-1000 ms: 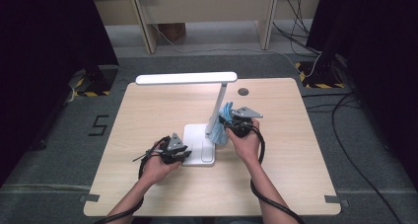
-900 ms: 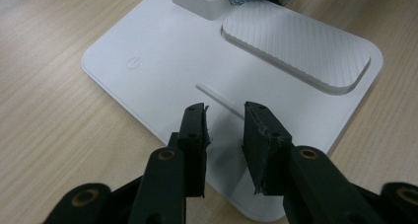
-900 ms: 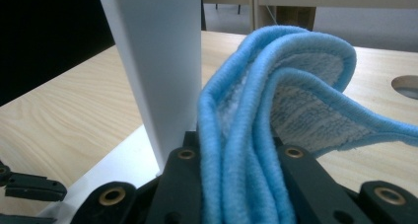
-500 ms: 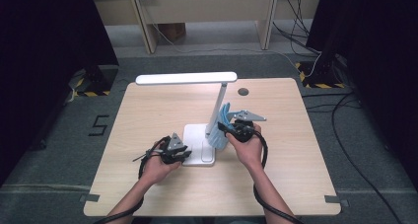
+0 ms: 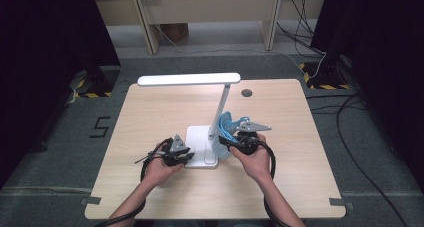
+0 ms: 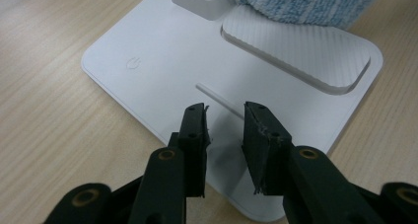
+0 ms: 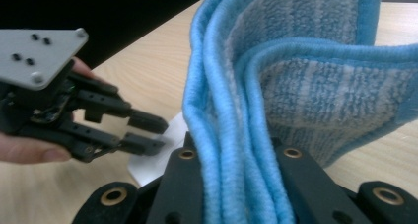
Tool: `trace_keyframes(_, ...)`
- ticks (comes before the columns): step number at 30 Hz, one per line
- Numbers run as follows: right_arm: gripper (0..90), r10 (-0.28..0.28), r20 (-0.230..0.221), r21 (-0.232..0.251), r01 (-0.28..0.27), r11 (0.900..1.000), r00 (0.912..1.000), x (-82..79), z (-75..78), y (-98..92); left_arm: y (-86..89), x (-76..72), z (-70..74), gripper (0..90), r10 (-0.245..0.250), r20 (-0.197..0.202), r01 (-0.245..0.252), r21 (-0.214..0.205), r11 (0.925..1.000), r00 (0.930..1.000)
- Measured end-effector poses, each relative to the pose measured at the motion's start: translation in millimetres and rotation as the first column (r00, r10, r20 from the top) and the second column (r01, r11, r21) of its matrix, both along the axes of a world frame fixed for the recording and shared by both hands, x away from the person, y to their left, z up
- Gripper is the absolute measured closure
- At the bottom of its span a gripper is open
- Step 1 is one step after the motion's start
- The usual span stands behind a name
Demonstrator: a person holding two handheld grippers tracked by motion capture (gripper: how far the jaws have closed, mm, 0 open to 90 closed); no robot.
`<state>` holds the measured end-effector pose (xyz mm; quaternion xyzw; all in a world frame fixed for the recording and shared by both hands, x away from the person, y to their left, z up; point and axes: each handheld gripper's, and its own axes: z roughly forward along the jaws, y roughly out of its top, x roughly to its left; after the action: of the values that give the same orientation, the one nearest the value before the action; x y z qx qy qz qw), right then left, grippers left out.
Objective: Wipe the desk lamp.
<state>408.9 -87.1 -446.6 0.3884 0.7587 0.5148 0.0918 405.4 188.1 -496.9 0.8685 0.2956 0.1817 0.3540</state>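
Pictured from above on a pale wood-grain table (image 5: 150, 117): white desk lamp (image 5: 222, 102) with slim bar head, thin upright stem and flat, rounded-corner base (image 6: 162, 71) of smooth matte plastic, inset with a ribbed oblong pad (image 6: 305, 54) and a shallow straight groove. Clamped between the black jaws of the right gripper (image 5: 231, 139): folded blue terry cloth (image 7: 296, 71), looped pile striped pale and deeper blue, edged with thick stitched piping, layers bunched upright just beside the stem, over the base's right side. Poised at the base's left edge, just above its near corner: left gripper (image 6: 224, 130), blocky black jaws parted and gripping nothing, pad edges slightly frayed.
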Motion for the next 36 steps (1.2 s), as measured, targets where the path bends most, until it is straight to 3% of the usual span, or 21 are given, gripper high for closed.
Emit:
trace_keyframes(6, 80.9, 0.026, -0.007, -0.005, -0.026, 0.9997, 0.9996, -11.3, 5.6, -4.8, -0.3, 0.1, 0.2, 69.4, 0.002, 0.001, -0.002, 0.004, 1.0000, 1.0000)
trace_keyframes(14, 80.8, 0.045, -0.003, 0.048, -0.045, 0.9978, 0.9990, -19.7, 16.3, -10.1, -0.4, 0.4, 0.3, 69.4, 0.001, 0.001, -0.002, 0.006, 1.0000, 1.0000)
trace_keyframes(22, 80.7, 0.024, 0.093, 0.013, -0.025, 0.9996, 0.9954, -8.5, 21.9, 4.4, -0.4, 0.9, 0.4, 69.3, 0.001, -0.002, -0.001, 0.002, 1.0000, 1.0000)
trace_keyframes(25, 80.6, 0.029, 0.119, -0.036, -0.025, 0.9991, 0.9925, -4.0, 18.1, 12.2, -0.5, 1.0, 0.3, 69.2, 0.003, -0.001, -0.003, 0.002, 1.0000, 1.0000)
trace_keyframes(29, 80.6, 0.050, 0.085, -0.061, -0.045, 0.9972, 0.9951, -2.6, 7.7, 19.5, 0.0, 1.3, 0.3, 69.0, 0.002, -0.006, -0.002, -0.002, 1.0000, 1.0000)
trace_keyframes(36, 80.7, 0.095, 0.041, -0.017, -0.095, 0.9954, 0.9946, -15.0, 13.6, 18.2, 3.0, 2.6, 0.4, 61.2, 0.041, -0.022, -0.042, -0.016, 0.9990, 0.9989)
